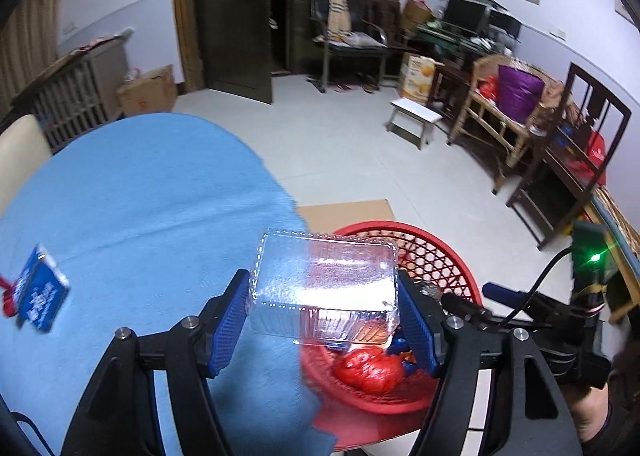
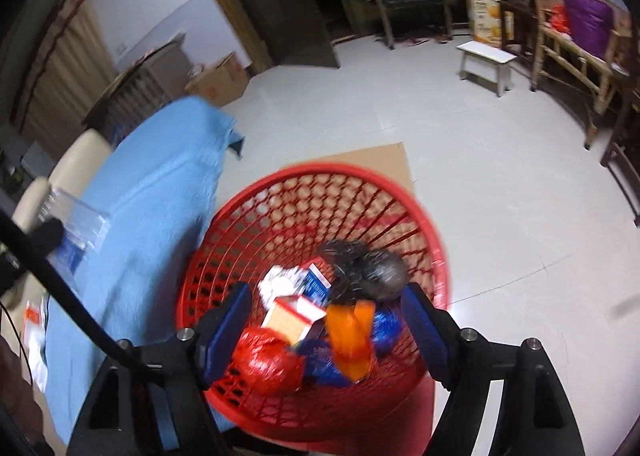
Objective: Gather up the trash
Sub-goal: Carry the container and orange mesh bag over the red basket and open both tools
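Spanning the left jaws, a clear tray (image 1: 324, 284) (above the basket (image 1: 440, 256)).

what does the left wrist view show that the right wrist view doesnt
Only the left wrist view: the left gripper with the clear plastic box between its pads, partly over the basket, and a blue packet lying on the cloth.

Only the right wrist view: the right gripper open above the basket, with an orange wrapper, a black bag and a small carton inside.

Both: the red basket, the red bag in it, the blue cloth.
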The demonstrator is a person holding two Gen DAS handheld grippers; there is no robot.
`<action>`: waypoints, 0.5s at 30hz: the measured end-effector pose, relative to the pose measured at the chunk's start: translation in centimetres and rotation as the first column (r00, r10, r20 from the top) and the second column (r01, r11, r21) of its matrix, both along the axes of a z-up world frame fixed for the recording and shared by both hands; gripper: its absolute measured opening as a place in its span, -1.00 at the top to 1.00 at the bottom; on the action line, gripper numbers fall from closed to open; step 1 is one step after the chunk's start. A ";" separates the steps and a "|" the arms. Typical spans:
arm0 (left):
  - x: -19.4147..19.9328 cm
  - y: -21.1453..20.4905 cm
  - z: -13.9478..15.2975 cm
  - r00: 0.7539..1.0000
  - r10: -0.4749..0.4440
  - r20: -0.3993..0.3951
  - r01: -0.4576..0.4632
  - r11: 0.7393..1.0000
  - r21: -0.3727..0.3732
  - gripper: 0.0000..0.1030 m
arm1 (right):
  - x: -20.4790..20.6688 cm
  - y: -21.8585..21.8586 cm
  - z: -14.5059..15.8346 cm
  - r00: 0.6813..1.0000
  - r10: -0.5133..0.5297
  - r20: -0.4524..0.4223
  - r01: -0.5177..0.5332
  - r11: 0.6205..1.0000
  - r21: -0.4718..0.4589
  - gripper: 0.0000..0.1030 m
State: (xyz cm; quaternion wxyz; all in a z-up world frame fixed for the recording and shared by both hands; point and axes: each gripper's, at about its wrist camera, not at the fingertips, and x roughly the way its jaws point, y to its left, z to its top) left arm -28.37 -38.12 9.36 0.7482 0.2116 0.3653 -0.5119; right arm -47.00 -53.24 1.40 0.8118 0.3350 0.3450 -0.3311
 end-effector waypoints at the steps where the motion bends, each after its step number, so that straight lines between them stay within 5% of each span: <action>1: -0.1 -0.4 -0.2 1.000 -0.005 -0.005 0.005 1.000 0.005 -0.42 | -0.9 0.4 0.3 1.000 -0.019 0.012 0.019 1.000 -0.004 -0.55; 15: -1.0 -4.8 -3.6 0.997 -0.038 -0.073 0.046 0.993 0.111 -0.48 | -5.2 -0.7 3.5 0.983 -0.141 0.121 0.146 0.988 -0.039 -0.55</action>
